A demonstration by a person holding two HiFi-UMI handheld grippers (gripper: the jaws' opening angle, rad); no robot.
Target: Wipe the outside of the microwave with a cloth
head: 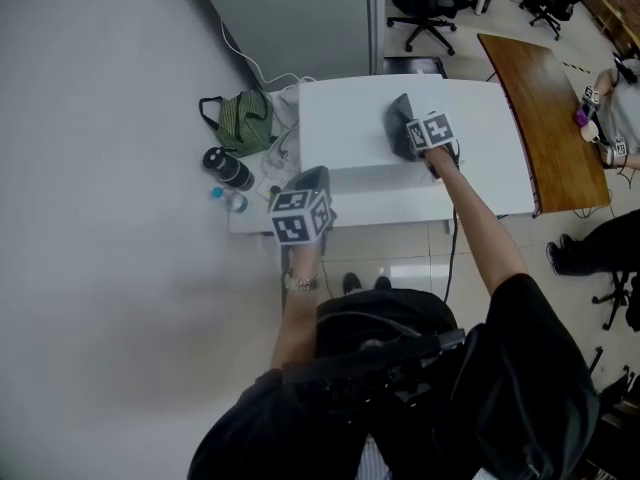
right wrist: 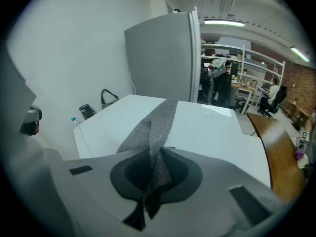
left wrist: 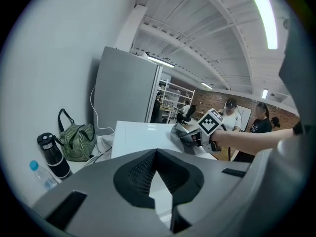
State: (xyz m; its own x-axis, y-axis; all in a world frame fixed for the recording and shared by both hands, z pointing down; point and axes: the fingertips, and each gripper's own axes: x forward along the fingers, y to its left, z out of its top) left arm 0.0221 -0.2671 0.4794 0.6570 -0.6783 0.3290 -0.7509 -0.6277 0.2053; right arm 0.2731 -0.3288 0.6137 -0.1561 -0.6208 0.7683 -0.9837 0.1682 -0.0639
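The white microwave (head: 350, 133) stands on a white table (head: 480, 203), and I see its flat top from above. My right gripper (head: 410, 140) rests on that top, shut on a grey cloth (head: 398, 126). In the right gripper view the cloth (right wrist: 155, 127) runs forward from the jaws across the microwave top (right wrist: 212, 132). My left gripper (head: 312, 176) hovers at the microwave's front left corner, shut with nothing in it. The left gripper view shows its closed tips (left wrist: 157, 154), with the right gripper (left wrist: 190, 138) and the cloth (left wrist: 177, 131) beyond.
A green striped bag (head: 245, 118), a black bottle (head: 228, 168) and a small water bottle (head: 228, 200) sit left of the microwave. A tall grey cabinet (head: 290, 18) stands behind. A brown table (head: 550, 108) and seated people are at right.
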